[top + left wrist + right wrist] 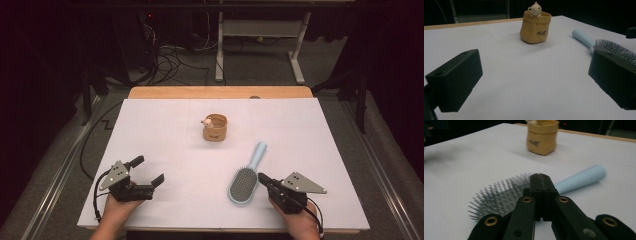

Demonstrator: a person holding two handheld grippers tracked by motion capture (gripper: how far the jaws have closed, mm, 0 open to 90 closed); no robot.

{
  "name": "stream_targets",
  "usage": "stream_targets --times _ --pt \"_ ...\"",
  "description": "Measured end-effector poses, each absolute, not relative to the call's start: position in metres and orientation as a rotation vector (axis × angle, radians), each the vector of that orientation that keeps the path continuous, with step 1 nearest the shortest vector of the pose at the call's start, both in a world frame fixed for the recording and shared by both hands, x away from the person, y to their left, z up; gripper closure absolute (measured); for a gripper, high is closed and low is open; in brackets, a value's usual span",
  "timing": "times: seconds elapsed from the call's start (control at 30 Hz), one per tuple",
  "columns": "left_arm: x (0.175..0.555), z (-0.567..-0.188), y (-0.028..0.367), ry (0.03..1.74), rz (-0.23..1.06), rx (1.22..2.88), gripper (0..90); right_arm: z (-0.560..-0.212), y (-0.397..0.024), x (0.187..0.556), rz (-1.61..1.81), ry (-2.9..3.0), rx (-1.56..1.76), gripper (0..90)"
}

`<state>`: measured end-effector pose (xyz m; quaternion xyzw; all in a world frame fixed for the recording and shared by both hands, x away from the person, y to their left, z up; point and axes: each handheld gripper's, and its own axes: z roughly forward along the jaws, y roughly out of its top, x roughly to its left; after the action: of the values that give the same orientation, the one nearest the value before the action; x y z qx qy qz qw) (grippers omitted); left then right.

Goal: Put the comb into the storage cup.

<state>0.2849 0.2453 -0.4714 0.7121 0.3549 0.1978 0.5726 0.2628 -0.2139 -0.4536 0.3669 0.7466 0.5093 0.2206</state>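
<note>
A: Your right gripper (263, 179), jaws pressed together on nothing, sits just beside the hairbrush (244, 184), near you from the pot (215, 127).

B: Advance so, and you shove the hairbrush aside. Left gripper (150, 170): jaws spread.

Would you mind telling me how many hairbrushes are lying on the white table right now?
1. The light blue hairbrush lies bristles up at the near right of the table, beside the right tool, its handle pointing toward the tan bear pot.
</note>
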Motion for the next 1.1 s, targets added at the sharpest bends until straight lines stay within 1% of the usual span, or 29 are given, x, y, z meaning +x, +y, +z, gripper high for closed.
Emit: stream_targets --times 0.33,0.5,0.9,1.1 --pt "0.284 -0.471 0.245 0.81 0.466 1.665 0.3 -0.454 -0.151 0.248 1.373 2.208 0.892 90.0" --pt "0.285 -0.471 0.245 0.812 0.454 1.668 0.3 -0.461 -0.131 0.244 1.32 2.26 0.881 90.0" --pt "0.284 -0.472 0.244 0.812 0.451 1.673 0.6 -0.47 -0.123 0.241 1.209 2.306 0.9 90.0" --pt "0.284 -0.471 0.245 0.814 0.447 1.677 0.6 -0.471 -0.128 0.24 1.177 2.291 0.921 90.0"
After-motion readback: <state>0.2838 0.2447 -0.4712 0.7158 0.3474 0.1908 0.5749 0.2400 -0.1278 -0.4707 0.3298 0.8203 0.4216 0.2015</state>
